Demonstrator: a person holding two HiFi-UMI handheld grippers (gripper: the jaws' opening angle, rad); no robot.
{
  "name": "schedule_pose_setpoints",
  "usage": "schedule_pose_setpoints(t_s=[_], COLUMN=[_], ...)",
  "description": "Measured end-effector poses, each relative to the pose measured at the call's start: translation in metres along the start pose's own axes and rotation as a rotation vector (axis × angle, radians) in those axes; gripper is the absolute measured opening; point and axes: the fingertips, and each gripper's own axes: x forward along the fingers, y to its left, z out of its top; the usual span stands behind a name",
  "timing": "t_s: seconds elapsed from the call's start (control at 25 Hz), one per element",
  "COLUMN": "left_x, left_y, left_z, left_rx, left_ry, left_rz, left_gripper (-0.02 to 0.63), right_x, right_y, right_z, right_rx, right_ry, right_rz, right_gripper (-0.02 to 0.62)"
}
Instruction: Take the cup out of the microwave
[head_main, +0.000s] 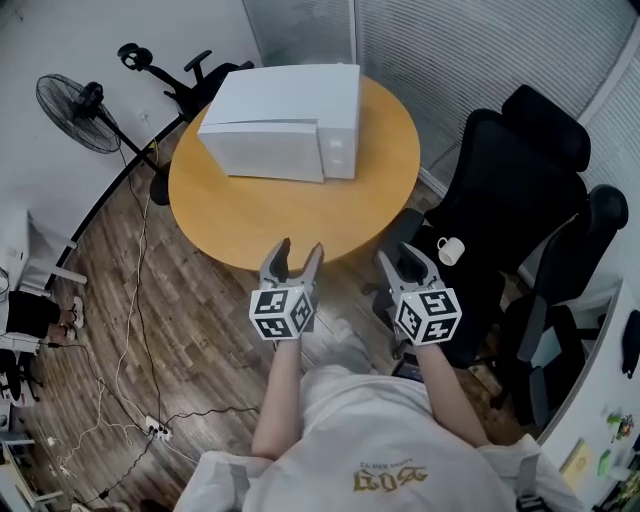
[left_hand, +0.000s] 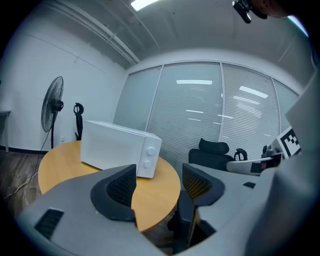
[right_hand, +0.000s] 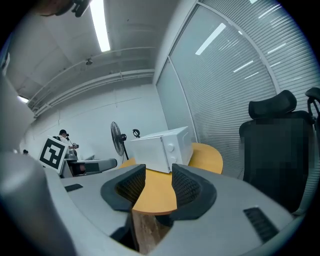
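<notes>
jaws stand wide apart on both grippers, left gripper (head_main: 298, 248) and right gripper (head_main: 403, 256), two in all, each with nothing between its pads. one white microwave (head_main: 280, 125), door closed, sits on one round wooden table (head_main: 300, 215). one white cup (head_main: 450, 250) rests on a black chair (head_main: 510, 190) right of the table, near the right gripper.

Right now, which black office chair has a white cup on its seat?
The high-backed chair just right of the table; the white cup sits on its seat, others show none.
</notes>
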Motion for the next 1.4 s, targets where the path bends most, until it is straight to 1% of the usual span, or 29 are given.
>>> schedule_pose_setpoints(t_s=[0.16, 0.4, 0.6, 0.76, 0.92, 1.08, 1.2, 1.28, 1.4], left_x=[0.038, 0.08, 0.11, 0.129, 0.147, 0.158, 0.162, 0.168, 0.18], left_y=[0.011, 0.041, 0.06, 0.064, 0.064, 0.068, 0.073, 0.074, 0.068], left_z=[0.015, 0.029, 0.041, 0.05, 0.058, 0.062, 0.064, 0.068, 0.073], left_rx=[0.011, 0.024, 0.035, 0.063, 0.098, 0.121, 0.121, 0.124, 0.151], left_ry=[-0.005, 0.01, 0.015, 0.022, 0.018, 0.031, 0.033, 0.032, 0.033], left_rz=[-0.011, -0.009, -0.028, -0.065, -0.08, -0.09, -0.084, -0.082, -0.088], left_gripper=[0.299, 0.304, 0.308, 0.296, 0.304, 0.313, 0.313, 0.313, 0.313], right_x=[0.037, 0.091, 0.129, 0.155, 0.176, 0.187, 0.184, 0.18, 0.179], right_y=[-0.019, -0.027, -0.032, -0.036, -0.039, -0.033, -0.03, -0.035, -0.046], right_z=[0.009, 0.012, 0.017, 0.023, 0.025, 0.025, 0.029, 0.033, 0.034], right_rx=[0.005, 0.012, 0.008, 0.02, 0.014, 0.015, 0.009, 0.01, 0.031], right_ry=[0.012, 0.041, 0.055, 0.056, 0.059, 0.07, 0.068, 0.057, 0.044], right_rz=[-0.005, 0.002, -0.007, -0.002, 0.007, 0.017, 0.019, 0.01, -0.007], right_gripper=[0.17, 0.17, 0.17, 0.17, 0.17, 0.17, 0.17, 0.17, 0.17])
